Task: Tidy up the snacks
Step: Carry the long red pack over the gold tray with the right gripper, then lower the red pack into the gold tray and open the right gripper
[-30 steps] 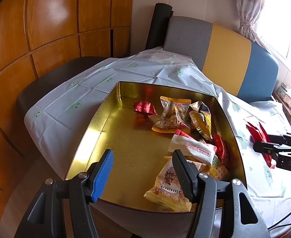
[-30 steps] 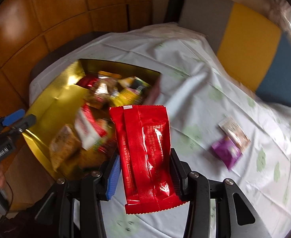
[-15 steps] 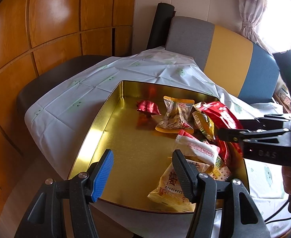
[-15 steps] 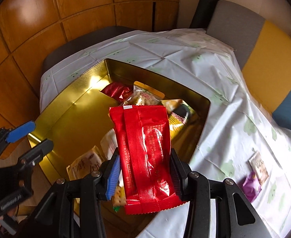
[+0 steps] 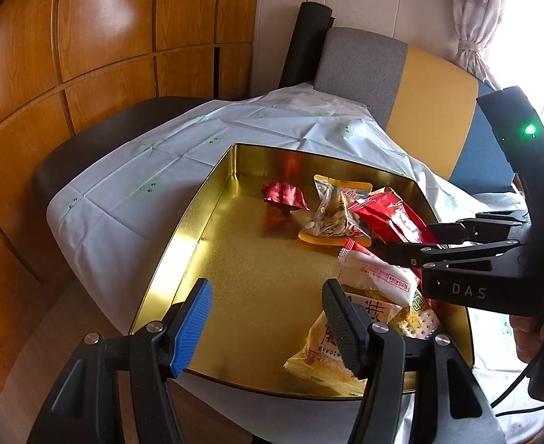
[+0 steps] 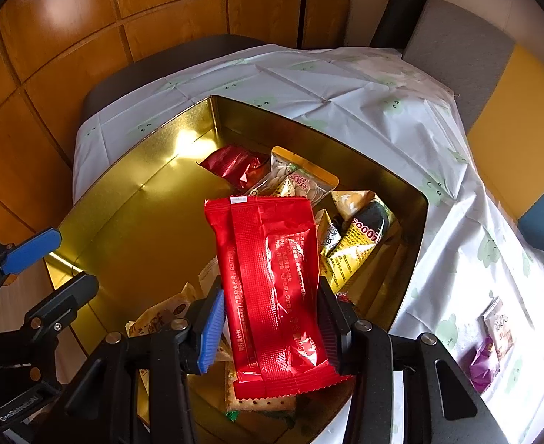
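Tin first: a shallow gold metal tray (image 6: pixel 131 199) with rounded corners and a finely stippled, shiny floor sits on a creased white tablecloth with pale green prints (image 6: pixel 346 85). Its left half is bare metal. Further right the snacks pile up: a crinkled dark-red foil packet (image 6: pixel 234 164), then a clear pouch of seeds with an orange border (image 5: pixel 333 218), a white pillow-shaped wrapper with red print (image 5: pixel 379 275), a yellow and black bag (image 6: pixel 360 236), and a tan bun-style packet (image 5: pixel 323 351) at the near edge, next to a perforated cracker pack (image 5: pixel 425 323).

The left gripper (image 5: pixel 268 322), one blue ribbed pad and one black, hangs wide open over the near rim with nothing between the pads.

The right gripper (image 6: pixel 272 327) is clamped on a glossy red rectangular packet with crimped ends (image 6: pixel 272 281), held above the right side of the tray over the pile.

Out on the cloth, far right, lie a small purple wrapper (image 6: pixel 484 364) and a small beige packet (image 6: pixel 501 327), just beside each other.
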### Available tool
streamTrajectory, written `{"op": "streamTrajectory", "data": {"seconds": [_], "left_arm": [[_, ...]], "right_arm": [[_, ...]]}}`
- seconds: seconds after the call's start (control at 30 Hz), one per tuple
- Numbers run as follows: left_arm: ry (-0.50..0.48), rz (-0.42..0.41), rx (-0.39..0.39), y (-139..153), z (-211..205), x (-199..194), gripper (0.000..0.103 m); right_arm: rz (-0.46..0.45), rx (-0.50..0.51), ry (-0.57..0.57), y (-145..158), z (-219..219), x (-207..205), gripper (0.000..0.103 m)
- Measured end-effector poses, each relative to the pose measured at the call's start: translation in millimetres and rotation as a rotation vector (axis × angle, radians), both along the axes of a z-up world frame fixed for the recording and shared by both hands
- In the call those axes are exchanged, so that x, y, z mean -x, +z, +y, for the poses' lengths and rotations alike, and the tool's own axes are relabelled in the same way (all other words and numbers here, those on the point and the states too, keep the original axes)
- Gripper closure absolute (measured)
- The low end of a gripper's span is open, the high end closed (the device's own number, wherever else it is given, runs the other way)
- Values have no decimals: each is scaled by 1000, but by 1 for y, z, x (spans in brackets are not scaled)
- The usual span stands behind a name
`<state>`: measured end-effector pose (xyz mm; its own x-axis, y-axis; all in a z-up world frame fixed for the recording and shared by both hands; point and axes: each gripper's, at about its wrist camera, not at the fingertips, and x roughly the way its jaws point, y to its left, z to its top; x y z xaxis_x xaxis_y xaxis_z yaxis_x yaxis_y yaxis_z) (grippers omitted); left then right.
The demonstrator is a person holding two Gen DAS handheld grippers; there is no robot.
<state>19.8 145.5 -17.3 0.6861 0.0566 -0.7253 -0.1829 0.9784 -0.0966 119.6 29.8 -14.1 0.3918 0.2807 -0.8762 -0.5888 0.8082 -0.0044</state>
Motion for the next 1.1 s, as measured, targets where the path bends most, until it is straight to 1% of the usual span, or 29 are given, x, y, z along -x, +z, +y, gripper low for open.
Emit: {"op": "streamTrajectory", "data": {"seconds": [0.33, 0.57, 0.67, 0.73, 0.8, 1.07, 1.1], "left_arm": [[-1, 8, -2, -3, 0, 0, 41], [-3, 10, -4, -4, -1, 0, 41], [-3, 8, -6, -3, -1, 1, 41], [-4, 8, -6, -3, -1, 1, 41], [-3, 8, -7, -3, -1, 1, 41], [-5, 2, -10, 1, -3, 3, 41], [-5, 2, -10, 1, -3, 3, 41]], "right_arm": [[37, 2, -26, -17, 1, -9, 54], [42, -8, -32, -17, -2, -8, 52], [39, -24, -32, -14, -6, -6, 49], [37, -39, -34, -11, -8, -4, 45], [35, -53, -36, -8, -11, -2, 44], [26, -72, -27, -3, -19, 11, 44], [22, -70, -26, -3, -19, 13, 47]]}}
